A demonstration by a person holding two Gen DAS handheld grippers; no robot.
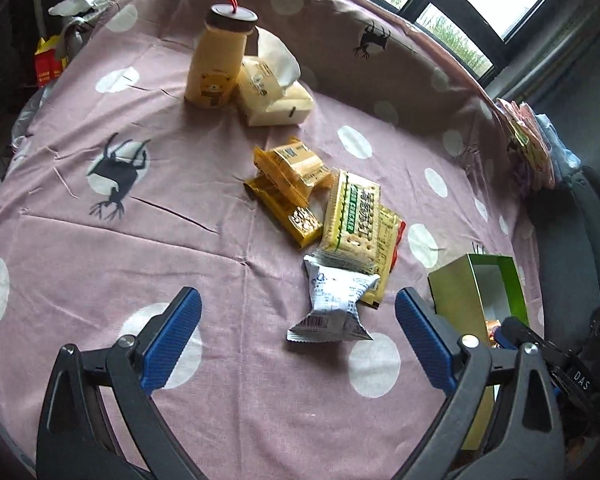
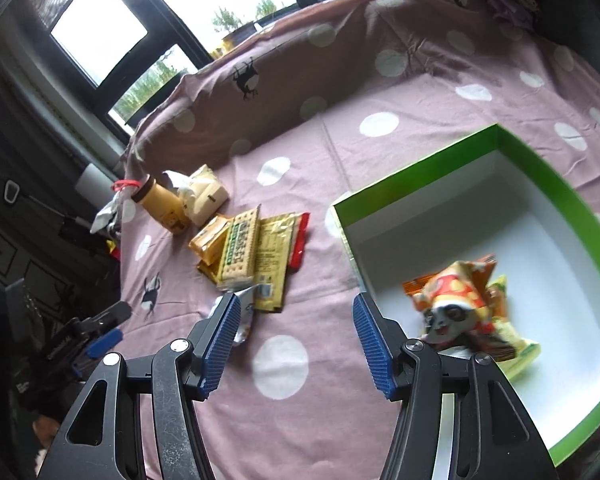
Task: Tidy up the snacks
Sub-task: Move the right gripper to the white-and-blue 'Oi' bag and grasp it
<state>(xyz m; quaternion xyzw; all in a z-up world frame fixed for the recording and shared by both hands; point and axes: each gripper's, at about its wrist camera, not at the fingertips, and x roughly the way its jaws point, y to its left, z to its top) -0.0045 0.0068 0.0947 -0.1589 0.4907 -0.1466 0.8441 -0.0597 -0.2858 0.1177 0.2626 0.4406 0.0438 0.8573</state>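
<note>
1. The left gripper (image 1: 298,320) is wide open over the white snack pack (image 1: 332,304) on the surface (image 1: 100,264)
2. The right gripper (image 2: 296,336) is open, holding nothing
3. The green box (image 2: 548,184) has maybe two snacks inside
4. Next, close on the pack and carry it there

Left wrist view: looks steeply down, close over the mauve white-dotted tablecloth (image 1: 180,220), facing the window.
Right wrist view: same downward tilt, set further right, near the green white-lined cardboard box (image 2: 548,172).
Shared: green-striped cracker packet (image 1: 354,216) (image 2: 240,246), yellow brown-lidded bottle (image 1: 218,62) (image 2: 162,204).
</note>
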